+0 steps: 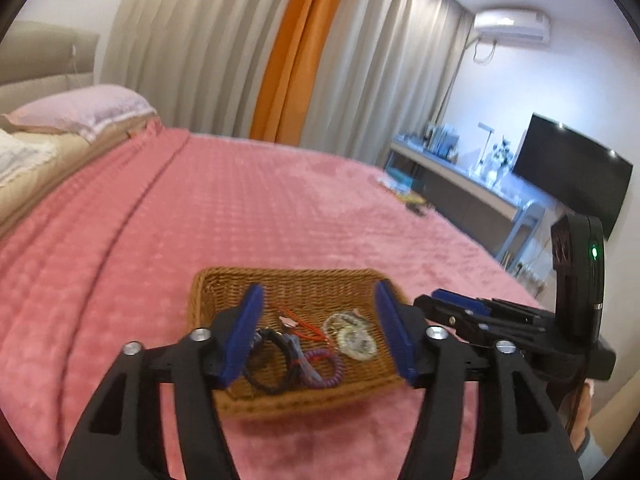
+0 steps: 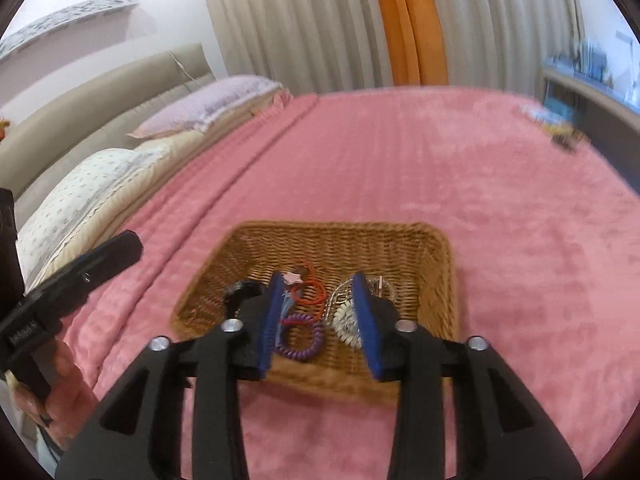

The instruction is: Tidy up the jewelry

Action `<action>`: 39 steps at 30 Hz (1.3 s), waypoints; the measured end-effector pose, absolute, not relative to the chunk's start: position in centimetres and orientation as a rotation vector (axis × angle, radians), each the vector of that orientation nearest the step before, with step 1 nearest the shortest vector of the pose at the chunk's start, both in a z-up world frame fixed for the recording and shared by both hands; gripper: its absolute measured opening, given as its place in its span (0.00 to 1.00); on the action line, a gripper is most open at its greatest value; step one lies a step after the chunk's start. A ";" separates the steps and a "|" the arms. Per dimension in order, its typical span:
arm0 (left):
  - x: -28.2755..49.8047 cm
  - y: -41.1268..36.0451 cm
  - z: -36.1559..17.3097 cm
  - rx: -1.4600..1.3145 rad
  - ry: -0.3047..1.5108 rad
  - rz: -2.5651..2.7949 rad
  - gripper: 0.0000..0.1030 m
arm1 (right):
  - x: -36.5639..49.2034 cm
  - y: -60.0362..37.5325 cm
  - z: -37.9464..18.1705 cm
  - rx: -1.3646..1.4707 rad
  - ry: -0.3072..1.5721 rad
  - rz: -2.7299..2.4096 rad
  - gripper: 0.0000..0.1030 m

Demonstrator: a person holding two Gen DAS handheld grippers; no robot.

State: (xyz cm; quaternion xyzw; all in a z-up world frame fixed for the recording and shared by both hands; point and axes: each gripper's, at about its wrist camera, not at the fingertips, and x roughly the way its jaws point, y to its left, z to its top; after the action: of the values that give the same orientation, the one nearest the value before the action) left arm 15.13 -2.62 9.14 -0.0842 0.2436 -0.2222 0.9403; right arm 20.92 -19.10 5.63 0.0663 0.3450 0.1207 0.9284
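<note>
A brown wicker basket (image 1: 288,274) (image 2: 336,226) rests on the pink bedspread (image 1: 240,208). Inside it lie a black bracelet (image 1: 272,391) (image 2: 240,290), a purple coil band (image 1: 336,372) (image 2: 320,344), a red cord (image 1: 308,330) (image 2: 308,300) with a pink star pendant (image 2: 294,278), and pale beaded bracelets (image 1: 356,340) (image 2: 346,320). My left gripper (image 1: 319,290) hovers over the basket, open, with nothing between its blue pads. My right gripper (image 2: 317,278) hangs open above the jewelry, holding nothing. Each gripper shows at the other view's edge: right gripper (image 1: 440,300), left gripper (image 2: 120,248).
Pillows (image 2: 80,196) and a padded headboard (image 2: 100,112) lie to the left. Curtains (image 1: 360,60) hang behind the bed. A desk (image 1: 460,176) and a TV (image 1: 572,176) stand at the right. Small items (image 1: 404,190) sit at the bed's far right edge. A hand (image 2: 64,380) holds the left gripper.
</note>
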 end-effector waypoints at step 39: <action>4.3 -1.2 0.3 -0.045 0.365 -0.068 0.89 | 9.0 -17.4 -1.7 0.021 0.477 0.087 0.71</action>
State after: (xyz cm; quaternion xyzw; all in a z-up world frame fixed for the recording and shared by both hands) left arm 4.32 -1.20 0.33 -0.0223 0.1812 -0.0339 0.9826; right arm 9.01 -17.36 -1.66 0.0102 0.2363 0.0430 0.9707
